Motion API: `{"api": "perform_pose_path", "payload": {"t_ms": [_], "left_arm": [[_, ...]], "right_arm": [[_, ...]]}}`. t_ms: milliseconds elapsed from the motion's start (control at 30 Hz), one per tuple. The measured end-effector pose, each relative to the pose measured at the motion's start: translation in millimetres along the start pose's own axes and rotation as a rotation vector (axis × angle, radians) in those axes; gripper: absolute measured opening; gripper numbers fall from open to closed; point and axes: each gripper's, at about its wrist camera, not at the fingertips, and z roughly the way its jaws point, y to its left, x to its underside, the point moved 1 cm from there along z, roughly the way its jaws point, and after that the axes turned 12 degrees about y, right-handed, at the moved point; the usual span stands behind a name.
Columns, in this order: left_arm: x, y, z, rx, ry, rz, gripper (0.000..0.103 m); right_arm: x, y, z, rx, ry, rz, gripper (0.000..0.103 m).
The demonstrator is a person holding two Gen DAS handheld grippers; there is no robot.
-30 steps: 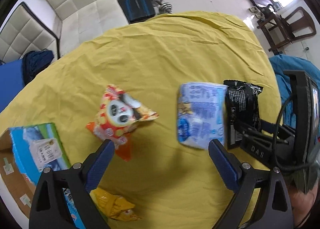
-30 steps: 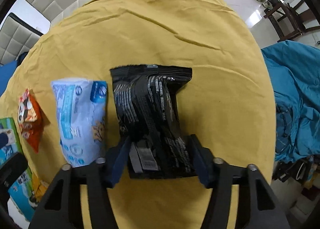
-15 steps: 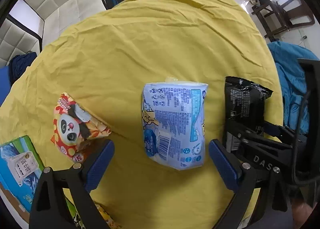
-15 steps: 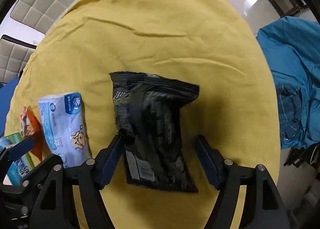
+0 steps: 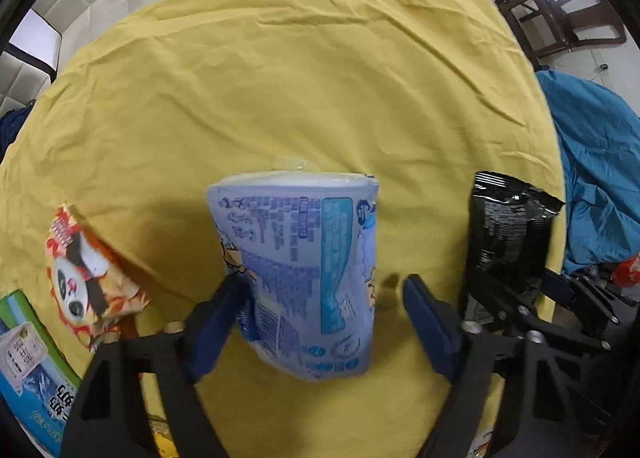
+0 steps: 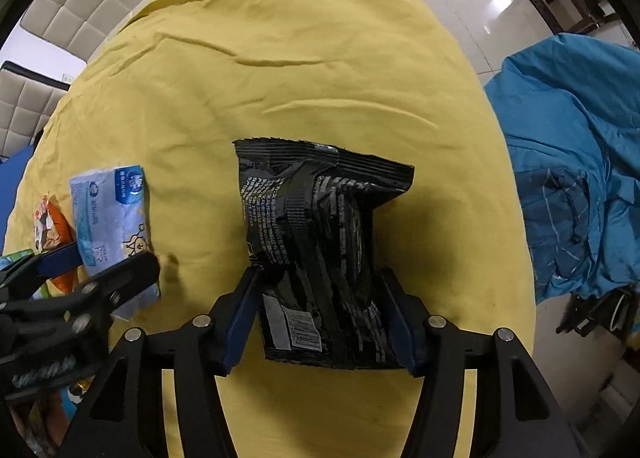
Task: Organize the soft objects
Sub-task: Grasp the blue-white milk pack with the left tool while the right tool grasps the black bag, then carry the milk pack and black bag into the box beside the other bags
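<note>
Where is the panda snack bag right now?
In the left wrist view, the panda snack bag lies on the yellow cloth, left of the blue tissue pack.

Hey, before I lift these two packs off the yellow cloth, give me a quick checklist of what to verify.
1. Tissue pack sits between the left tongs: ok.
2. Left tongs gripping it: not ok. The jaws have just been closing; one pad touches, the other still shows a gap.
3. Black bag sits between the right tongs: ok.
4. Right tongs gripping it: cannot tell. The jaws just opened, then closed slightly; the pads sit at its edges.
5. Panda bag clear of the left tongs: ok.
</note>
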Motion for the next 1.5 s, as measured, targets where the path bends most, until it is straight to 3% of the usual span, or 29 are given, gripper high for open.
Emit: {"api": "perform_pose_path", "payload": {"t_ms": [67, 167, 300, 367, 433, 600, 1067, 1367, 1500], "left_arm": [[0.2, 1.1, 0.9, -0.044, -0.012, 0.001, 0.058], [9.0, 7.9, -1.2, -0.048, -0.033, -0.012, 0.048], [27.3, 19.1, -1.3, -0.026, -0.039, -0.053, 0.047], [36.9, 22.8, 1.8, -0.026, -0.043, -0.069, 0.046], [45.5, 26.5, 3.7, -0.027, -0.050, -0.081, 0.046], [61.6, 26.9, 9.1, -0.031, -0.057, -0.091, 0.046], [112.3, 12.3, -21.0, -0.031, -0.166, -0.105, 0.041], [178.1, 38.5, -68.5, 0.014, -0.269, -0.129, 0.040], [190.9, 50.4, -93.3, 0.031, -0.312, -0.144, 0.040]], "right_arm": [[0.6, -2.2, -1.2, -0.015, -0.003, 0.008, 0.072], [-5.8, -11.5, 2.0, -0.021, -0.012, 0.017, 0.075], [-9.2, -5.9, 10.0, -0.006, -0.011, 0.050, 0.074], [-9.6, -3.2, 14.2, 0.017, -0.021, 0.062, 0.070], [-6.8, 2.2, 13.9, 0.062, -0.033, 0.056, 0.059], [-0.5, 14.3, 10.5, 0.093, -0.042, 0.030, 0.052], [57.4, 28.4, -21.9, 0.049, -0.117, -0.056, 0.048], [108.6, 56.5, -63.5, -0.030, -0.175, -0.135, 0.048], [134.8, 76.9, -86.7, -0.064, -0.212, -0.183, 0.048]]}}
